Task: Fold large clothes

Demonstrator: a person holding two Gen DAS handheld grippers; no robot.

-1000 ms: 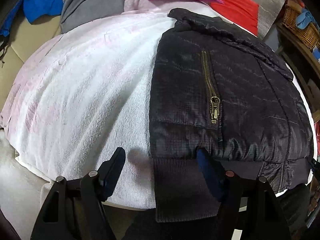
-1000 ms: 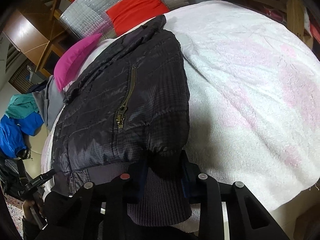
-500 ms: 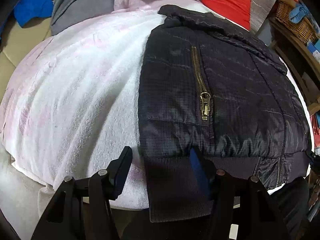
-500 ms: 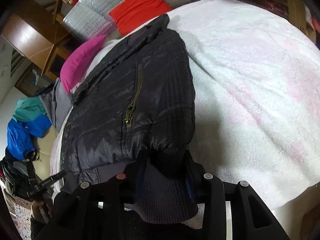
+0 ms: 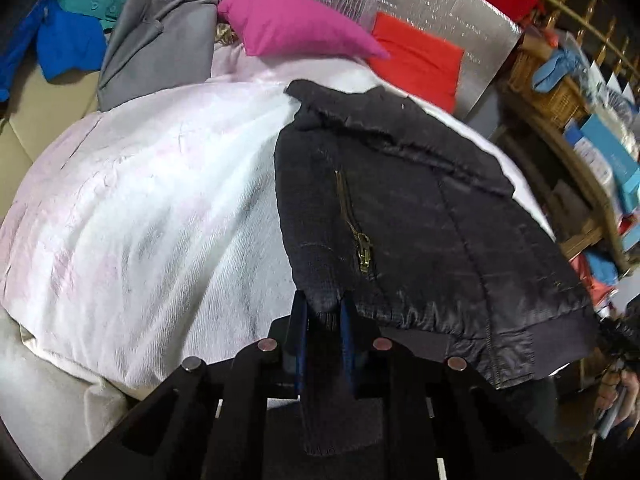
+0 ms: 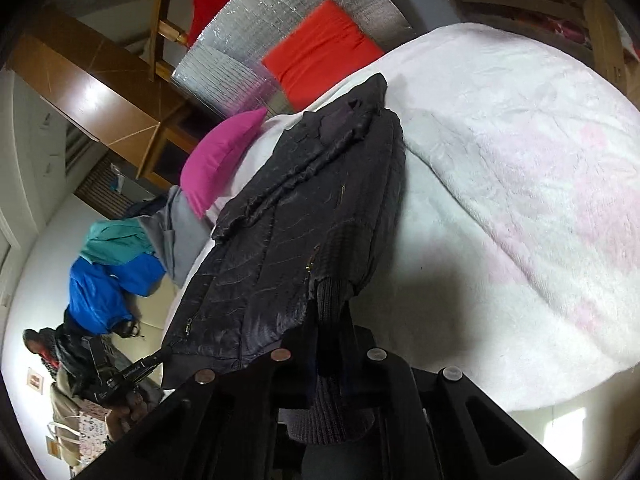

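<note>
Black quilted jacket, folded, laid on a white plush blanket with faint pink markings.

The long axis is seen running from the ribbed knit hem at the near edge to the collar at the far end, which points toward a magenta pillow and a red cushion. A brass pocket zipper is aligned with that axis. The left gripper is closed onto the ribbed cuff at the hem's left corner. The right gripper is likewise clamped on ribbed knit at the hem's right corner. A grey garment is noted beyond the blanket.
</note>
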